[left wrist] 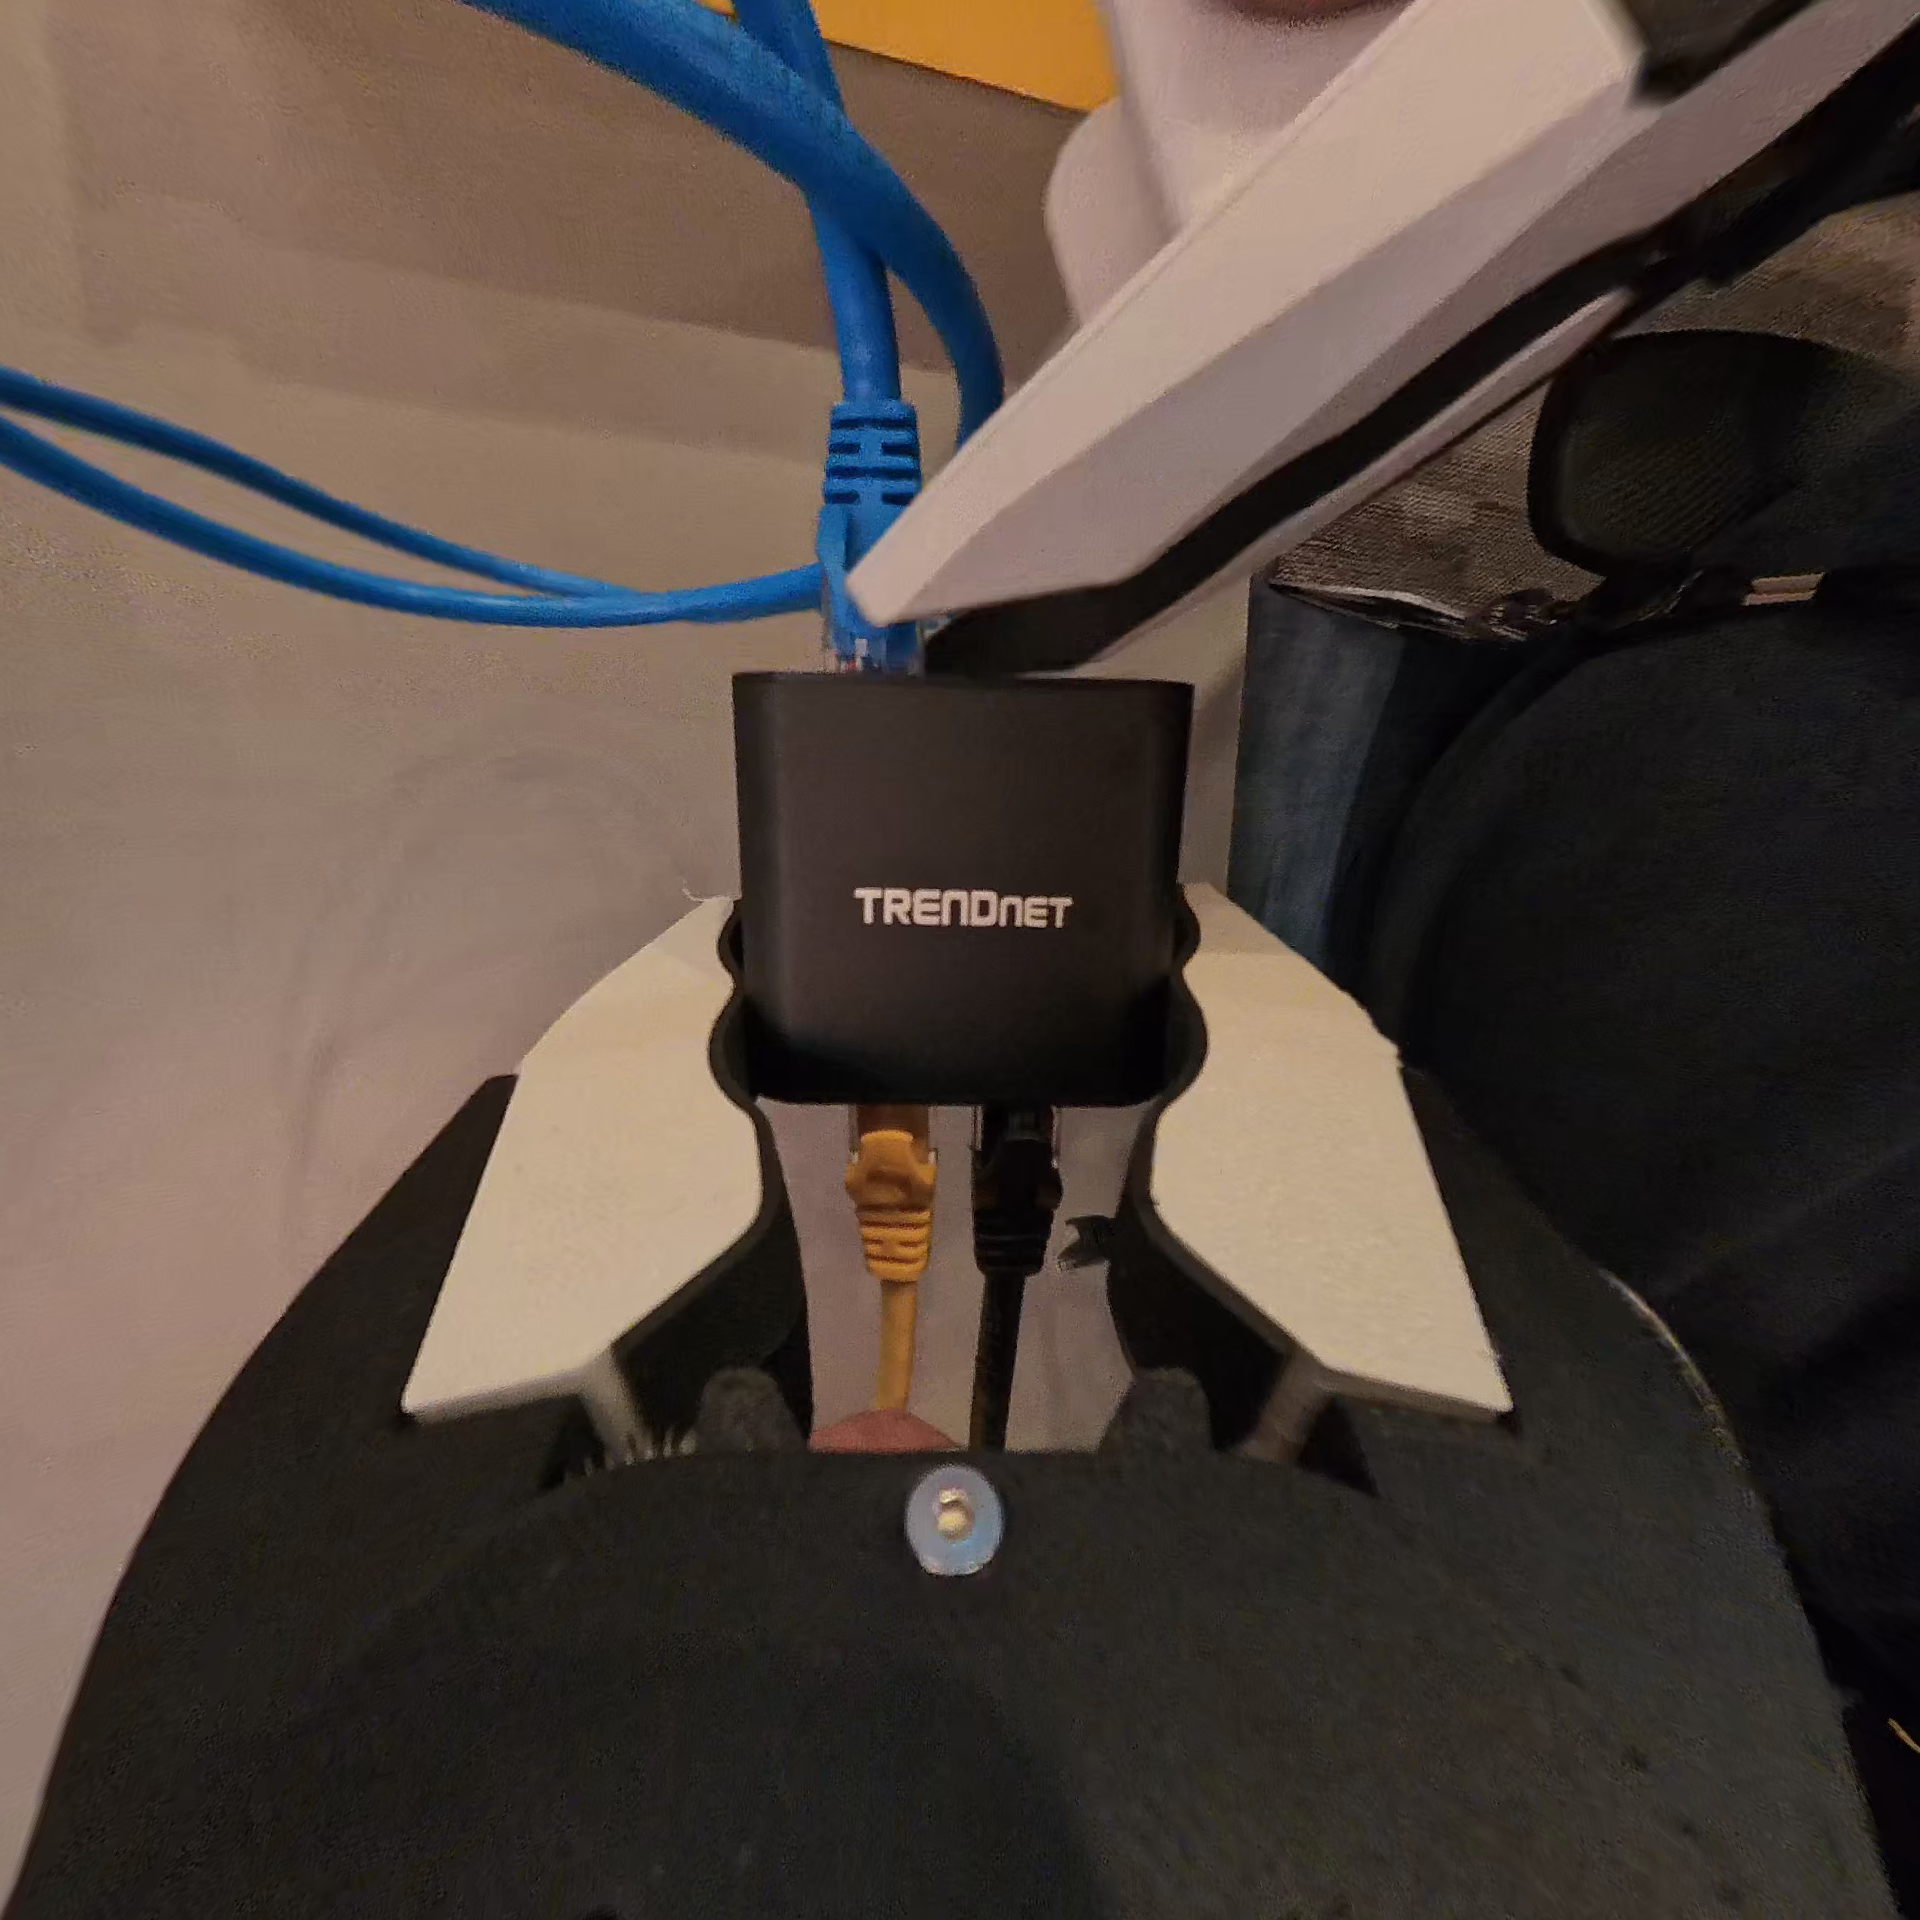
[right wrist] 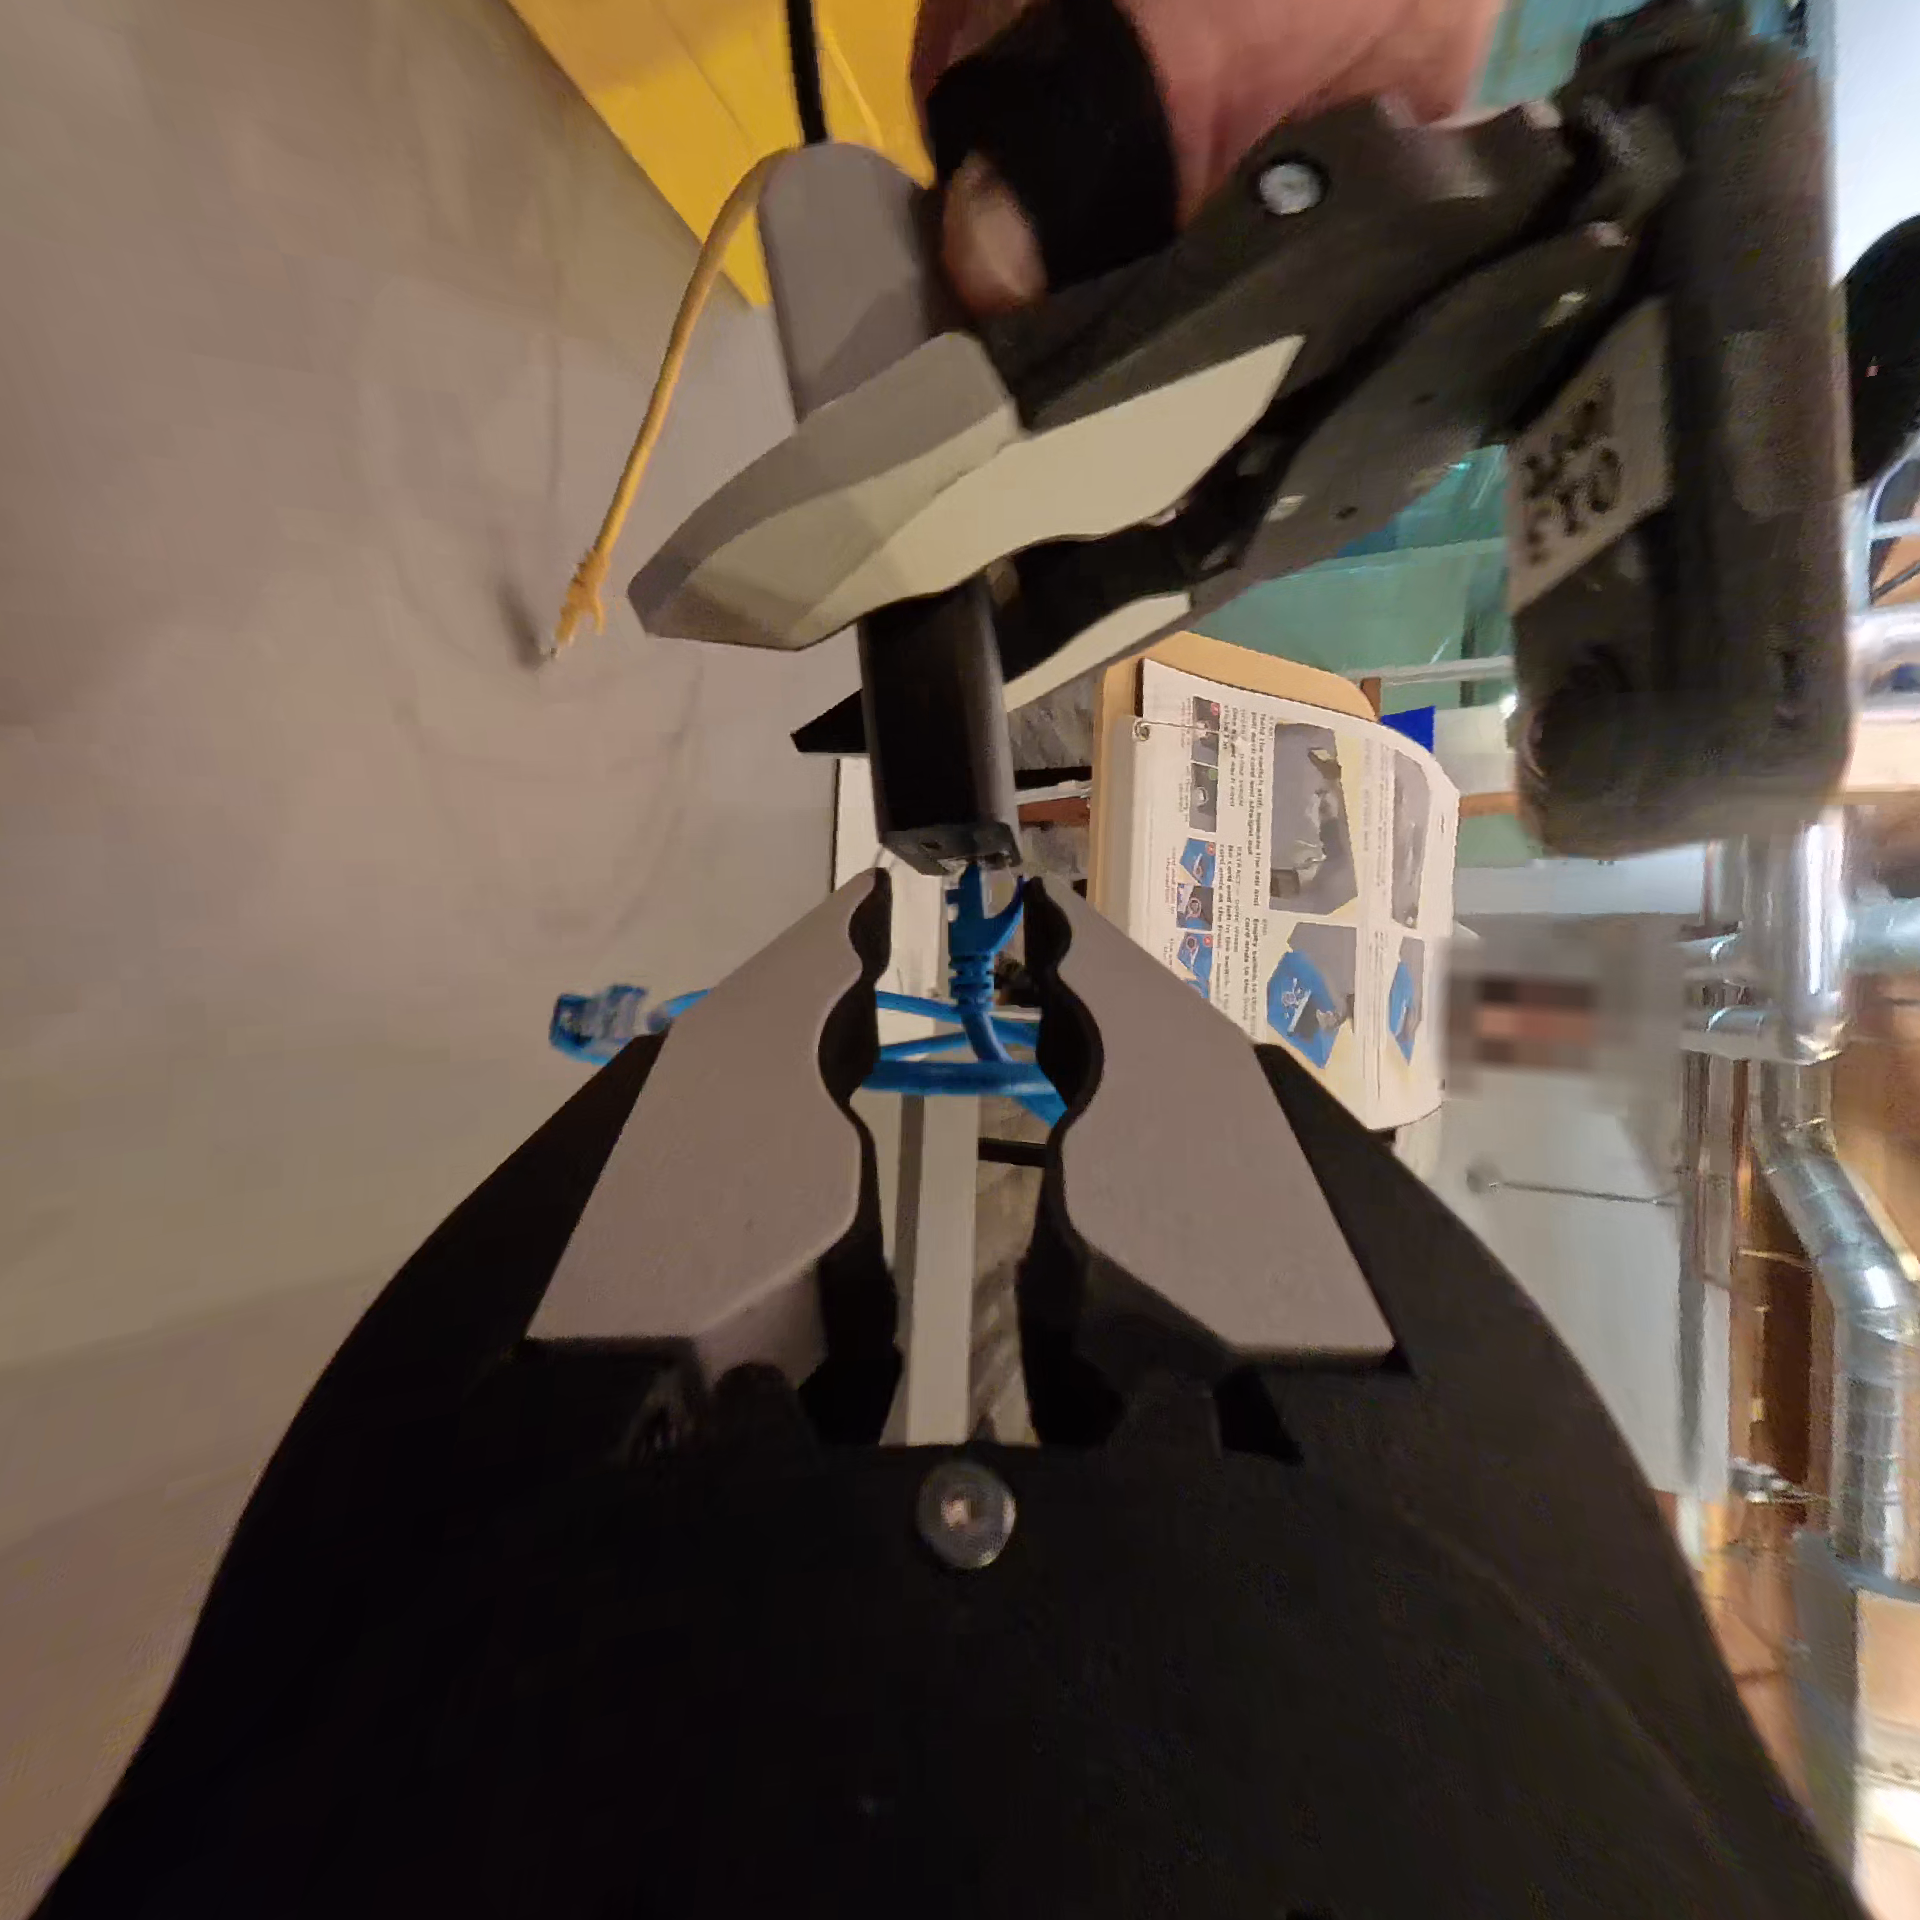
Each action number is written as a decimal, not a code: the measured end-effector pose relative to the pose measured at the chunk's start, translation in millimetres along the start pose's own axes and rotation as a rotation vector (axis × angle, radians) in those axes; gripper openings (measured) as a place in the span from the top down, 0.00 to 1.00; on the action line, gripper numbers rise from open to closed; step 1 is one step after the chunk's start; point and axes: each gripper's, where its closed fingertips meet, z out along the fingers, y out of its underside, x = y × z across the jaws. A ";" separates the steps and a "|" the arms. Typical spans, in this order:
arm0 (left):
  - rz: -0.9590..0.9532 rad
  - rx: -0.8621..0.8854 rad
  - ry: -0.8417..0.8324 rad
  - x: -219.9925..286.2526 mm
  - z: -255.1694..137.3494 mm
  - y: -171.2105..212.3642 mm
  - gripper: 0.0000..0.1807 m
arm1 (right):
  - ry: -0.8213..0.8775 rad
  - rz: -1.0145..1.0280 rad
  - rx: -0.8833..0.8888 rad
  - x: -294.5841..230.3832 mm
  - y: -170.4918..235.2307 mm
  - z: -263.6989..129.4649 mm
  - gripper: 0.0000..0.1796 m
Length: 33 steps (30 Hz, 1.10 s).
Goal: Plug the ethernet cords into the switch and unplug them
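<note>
Two tongs meet at one small black switch (left wrist: 961,883), held up off the pale grey surface (left wrist: 312,831). In the left wrist view, a loop of blue cord (left wrist: 312,540) runs in from the left side over the surface toward the switch. The left tongs (left wrist: 961,997) pinch the switch by its two sides, their white fingers (left wrist: 592,1195) pressed against the black casing. On the switch's near face a yellow cord (left wrist: 891,1195) and, just to its right, a black cord (left wrist: 1013,1195) are both plugged in and run back toward the camera. On the far face a blue plug (left wrist: 868,540) sits at a port, though how deep it is seated cannot be told. The right tongs (left wrist: 894,613) come in from the upper right, one white finger tip touching that blue plug. In the right wrist view, a loose yellow plug end (right wrist: 582,603) lies on the surface at the left, and a loose blue plug end (right wrist: 597,1023) lies nearer. The right tongs (right wrist: 956,914) are partly spread, their grey fingers (right wrist: 748,1091) standing either side of the blue plug without clearly gripping it. Beyond them the switch hangs from the left tongs, held by a person's hand (right wrist: 1195,114). A printed sheet (right wrist: 1278,883) stands to the right.
</note>
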 end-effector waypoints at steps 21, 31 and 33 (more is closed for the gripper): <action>-0.007 0.014 0.065 3.3 3.3 -9.4 0.59 | 0.026 -0.102 0.003 1.0 10.0 3.0 0.93; 0.387 0.093 -0.516 -18.0 -15.0 -32.9 0.58 | 0.004 0.123 0.031 7.1 15.7 -0.7 0.93; 0.467 0.086 -0.628 -19.5 -14.3 -35.4 0.66 | 0.001 0.138 0.008 7.1 17.7 0.0 0.93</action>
